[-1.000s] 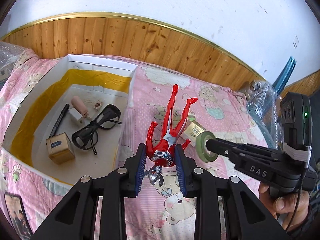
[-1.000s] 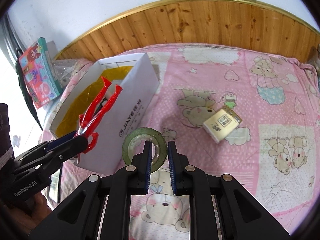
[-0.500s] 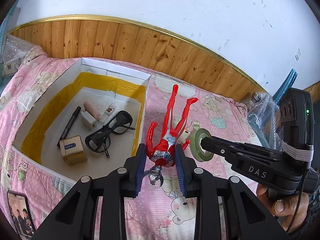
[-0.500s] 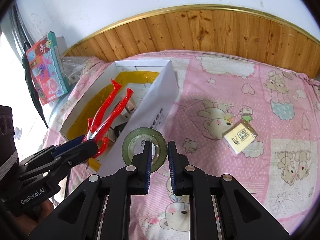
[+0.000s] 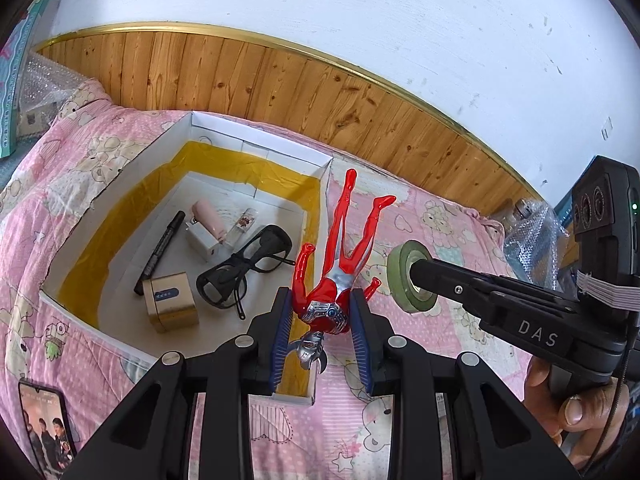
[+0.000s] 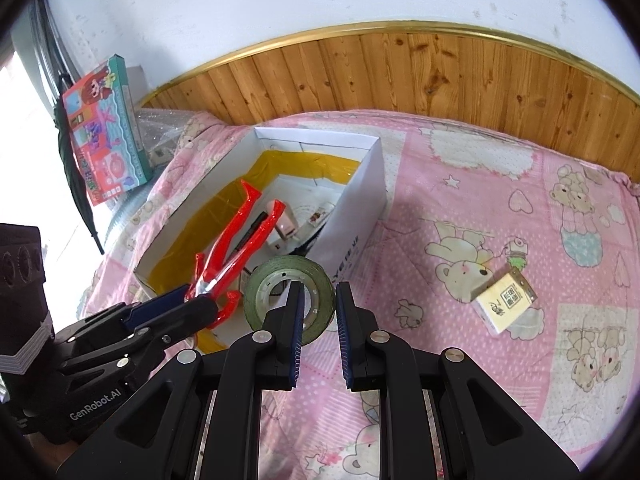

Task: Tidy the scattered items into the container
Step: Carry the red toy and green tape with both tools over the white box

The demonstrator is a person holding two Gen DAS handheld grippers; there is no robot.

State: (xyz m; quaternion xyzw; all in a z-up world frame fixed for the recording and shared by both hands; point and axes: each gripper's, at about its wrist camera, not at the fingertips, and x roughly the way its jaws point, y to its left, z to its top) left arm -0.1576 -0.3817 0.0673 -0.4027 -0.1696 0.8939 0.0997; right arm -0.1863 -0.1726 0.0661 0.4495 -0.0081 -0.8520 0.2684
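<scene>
A white box (image 5: 256, 148) with a yellow lining lies on the pink bedspread. My left gripper (image 5: 320, 300) is shut on a red and silver toy figure (image 5: 340, 256). I hold it by the chest, legs pointing away, above the box's near right corner. In the right wrist view the toy figure (image 6: 240, 232) hangs over the box (image 6: 352, 216), held by the left gripper (image 6: 200, 300). My right gripper (image 6: 319, 292) is shut on a green tape roll (image 6: 260, 292), one finger through its hole, just outside the box's right wall. The tape roll (image 5: 400, 280) and right gripper (image 5: 424, 276) also show at the right.
Inside the box lie black glasses (image 5: 248, 268), a black marker (image 5: 160, 248), a gold box (image 5: 170, 304) and a pink cylinder (image 5: 206, 220). A small cream box (image 6: 504, 304) sits on the bedspread at the right. A phone (image 5: 44, 420) lies near left. Wood panelling backs the bed.
Both grippers have moved left towards the box with their loads. The toy figure now hangs over the box's corner, and the tape roll is close to the box's right wall.
</scene>
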